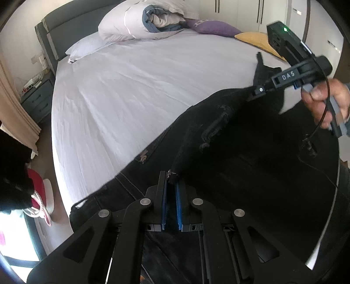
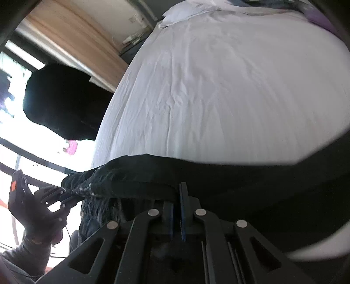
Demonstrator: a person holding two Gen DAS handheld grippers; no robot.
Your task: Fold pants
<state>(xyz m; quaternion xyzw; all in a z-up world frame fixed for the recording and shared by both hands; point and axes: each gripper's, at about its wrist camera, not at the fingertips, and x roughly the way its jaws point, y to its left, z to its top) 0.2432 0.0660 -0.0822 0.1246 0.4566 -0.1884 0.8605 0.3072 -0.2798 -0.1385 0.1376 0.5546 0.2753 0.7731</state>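
Note:
Black pants (image 1: 240, 142) lie along the near edge of a bed, dark and creased, with a seam and a zip showing. My left gripper (image 1: 171, 179) is shut, its blue pads (image 1: 178, 196) pinching a raised fold of the pants. At the upper right, a hand holds my right gripper (image 1: 254, 92), whose tips nip the fabric farther along. In the right wrist view the right gripper (image 2: 177, 192) is shut on the pants' edge (image 2: 240, 179). The left gripper (image 2: 72, 195) grips the cloth at the lower left, where the fabric is lifted into a ridge.
A white sheet (image 1: 131, 98) covers the bed beyond the pants. A pillow (image 1: 87, 48), a rolled duvet (image 1: 142, 19), a purple cushion (image 1: 214, 27) and a yellow cloth (image 1: 256, 39) lie at the head. A nightstand (image 1: 37, 100) and a bright window (image 2: 13, 153) are to the left.

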